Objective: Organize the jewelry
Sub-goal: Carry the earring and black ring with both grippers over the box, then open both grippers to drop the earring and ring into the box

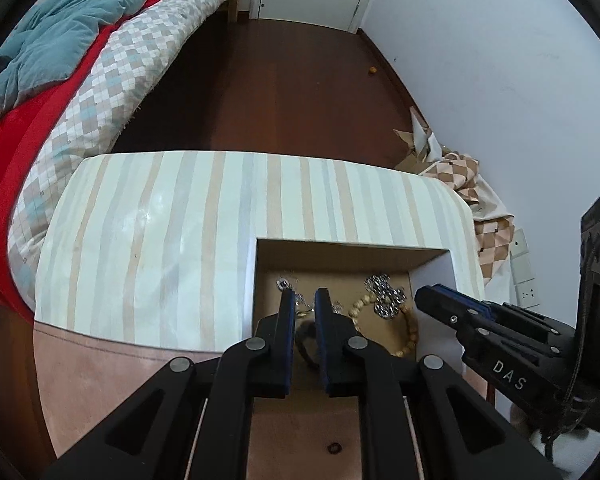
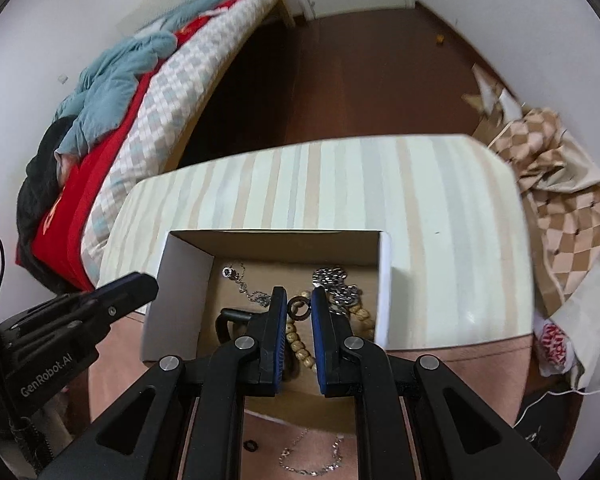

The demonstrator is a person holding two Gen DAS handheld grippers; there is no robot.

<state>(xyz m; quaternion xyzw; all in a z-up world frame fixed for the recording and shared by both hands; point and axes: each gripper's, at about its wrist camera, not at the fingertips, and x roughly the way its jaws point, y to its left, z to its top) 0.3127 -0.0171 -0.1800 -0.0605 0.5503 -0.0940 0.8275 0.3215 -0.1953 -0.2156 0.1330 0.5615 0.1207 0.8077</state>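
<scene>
1. Two wrist views, both looking down into an open cardboard box (image 2: pixel 180 280) that sits on a striped cloth (image 1: pixel 160 232).
2. Hidden or cut off: the near edge of the box is covered by the gripper linkages in both views. In the left view a dark curved item (image 1: pixel 305 344) between the fingers is blurred; it cannot be identified.
3. Box contents, right view: a wooden bead bracelet (image 2: pixel 298 346), a chunky silver chain (image 2: pixel 338 286) at the right side, a thin silver chain with a small pendant (image 2: pixel 238 278) at the left, and a black loop-shaped piece (image 2: pixel 230 320) near the left wall. The bracelet is partly hidden behind the fingers.
4. The right gripper (image 2: pixel 299 306) is over the box, jaws narrowly apart, with a dark ring (image 2: pixel 299 307) between the tips. The ring appears to touch both pads, so it reads as pinched, though contact is not fully clear.
5. The left gripper (image 1: pixel 304 308) is over the box's left part, jaws slightly spread, nothing gripped between the tips.
6. Outside the box, on the pinkish surface (image 2: pixel 112 360) nearer the camera: a thin necklace (image 2: pixel 312 456) and a small black ring (image 2: pixel 251 446).
</scene>
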